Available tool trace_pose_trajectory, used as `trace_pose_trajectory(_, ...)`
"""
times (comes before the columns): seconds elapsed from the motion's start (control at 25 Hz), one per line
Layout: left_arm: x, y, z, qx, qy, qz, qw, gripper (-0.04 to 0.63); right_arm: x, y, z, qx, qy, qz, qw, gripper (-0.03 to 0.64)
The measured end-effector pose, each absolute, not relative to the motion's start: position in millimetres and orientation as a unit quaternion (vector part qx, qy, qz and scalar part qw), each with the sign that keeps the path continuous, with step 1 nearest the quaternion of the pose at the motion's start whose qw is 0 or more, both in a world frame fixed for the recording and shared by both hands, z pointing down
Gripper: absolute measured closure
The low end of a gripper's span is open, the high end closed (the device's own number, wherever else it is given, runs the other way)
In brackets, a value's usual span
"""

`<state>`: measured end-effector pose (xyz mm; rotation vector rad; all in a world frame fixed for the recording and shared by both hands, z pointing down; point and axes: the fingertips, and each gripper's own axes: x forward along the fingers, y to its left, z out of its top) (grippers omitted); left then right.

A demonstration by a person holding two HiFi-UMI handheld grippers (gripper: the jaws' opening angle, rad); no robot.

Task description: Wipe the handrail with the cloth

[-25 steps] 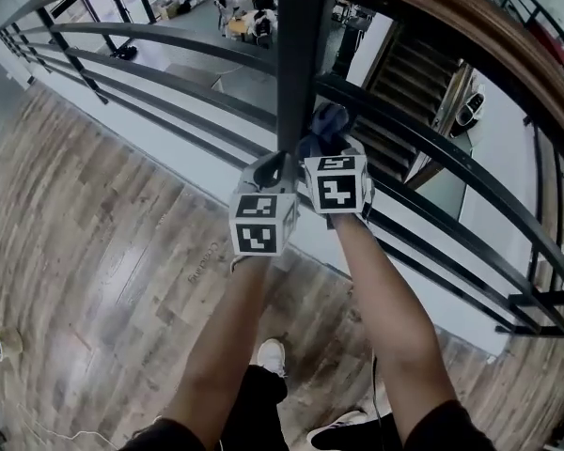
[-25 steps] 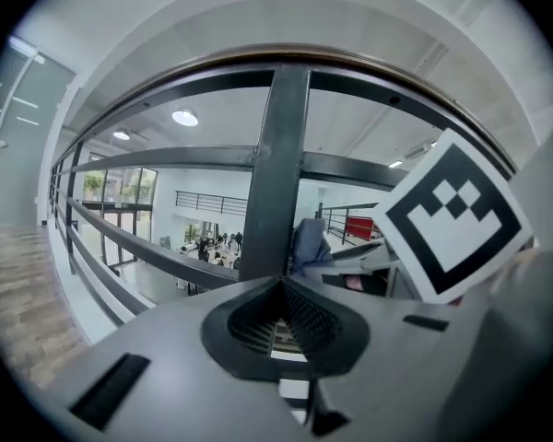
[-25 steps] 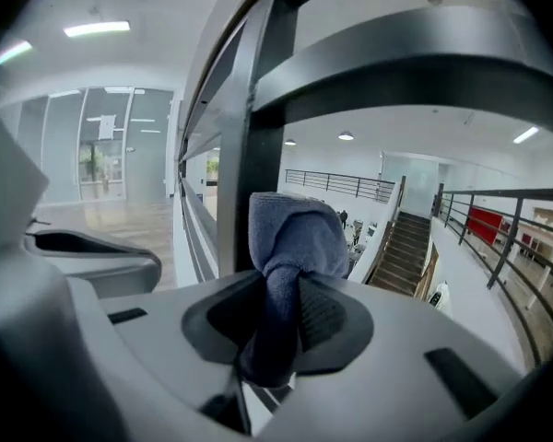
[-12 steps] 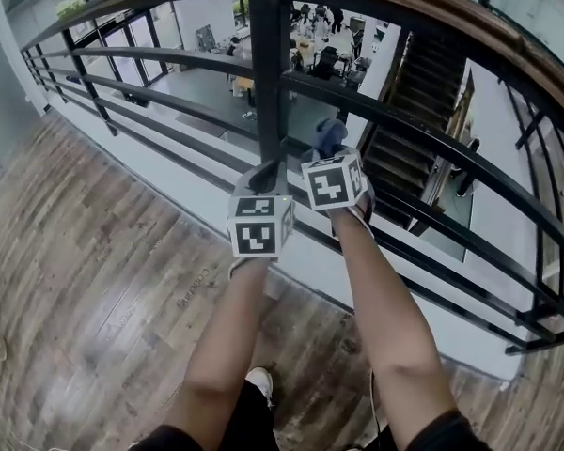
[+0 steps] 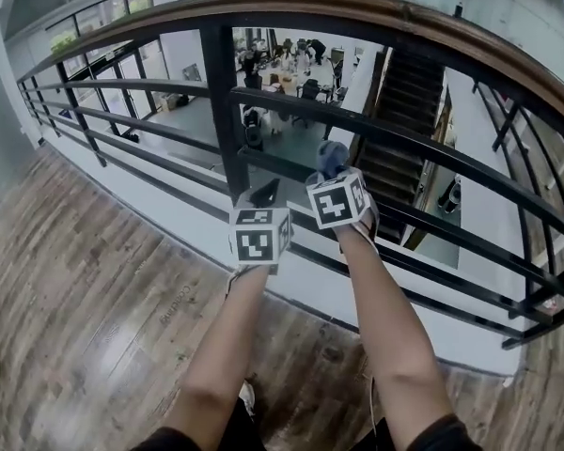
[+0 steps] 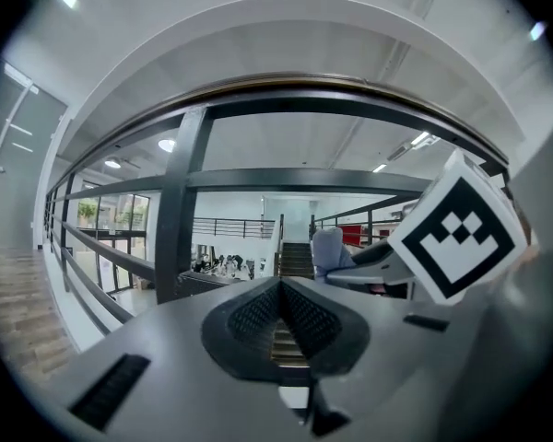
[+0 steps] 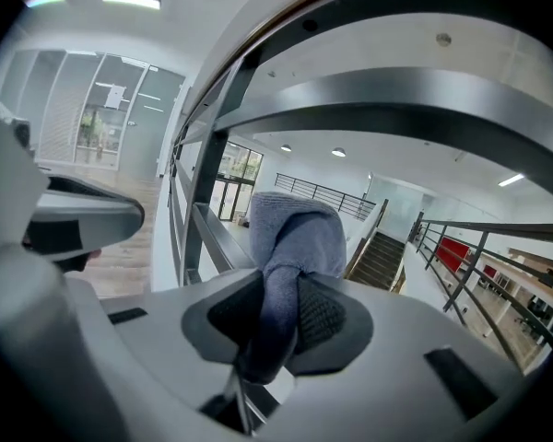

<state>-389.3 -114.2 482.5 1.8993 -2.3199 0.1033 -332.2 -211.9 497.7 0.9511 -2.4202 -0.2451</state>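
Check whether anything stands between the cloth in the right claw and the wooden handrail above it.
Nothing visible does. The cloth, pinched in the right claw, hangs in open air below the handrail; only the railing's dark bars lie near, seemingly behind that upward path.

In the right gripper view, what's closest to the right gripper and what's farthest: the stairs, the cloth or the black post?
1. cloth: pinched in its jaws.
2. black post: just ahead, on the left.
3. stairs: far beyond, to the right.
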Motion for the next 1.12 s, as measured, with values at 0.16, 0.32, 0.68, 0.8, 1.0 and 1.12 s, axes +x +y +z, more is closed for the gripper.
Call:
trace_pose_trajectory(0.16,-336.4,-121.9,499.3,0.654,-0.752,0.027,0.079,0.597,-279.3,-210.7,503.6,0.359,-0.892,-0.103,0.254,0.522)
trace_pose_trajectory(0.32,-298.0,-134.2,509.4,0.673,-0.735,0.018,0.079,0.597,-228.9,-219.3,504.9,0.373,-0.892,-0.1,0.236,0.522)
trace_pose_trajectory(0.68,-216.4,-170.7,496.6,0.725,-0.687,0.021,0.044,0.597,-120.3,-238.0,514.6,0.402,-0.892,-0.041,0.204,0.522)
trace_pose_trajectory(0.8,-191.4,-180.0,488.0,0.743,-0.668,0.016,0.032,0.597,-88.9,-245.2,511.1,0.408,-0.894,-0.034,0.184,0.522)
trace_pose_trajectory(1.0,-130.8,-194.5,487.6,0.767,-0.641,0.026,0.032,0.597,-20.5,-253.2,507.8,0.428,-0.889,-0.015,0.164,0.522)
trace_pose_trajectory(1.12,-92.2,-199.8,487.9,0.778,-0.626,0.024,0.039,0.597,22.2,-256.0,506.4,0.448,-0.877,-0.014,0.171,0.522)
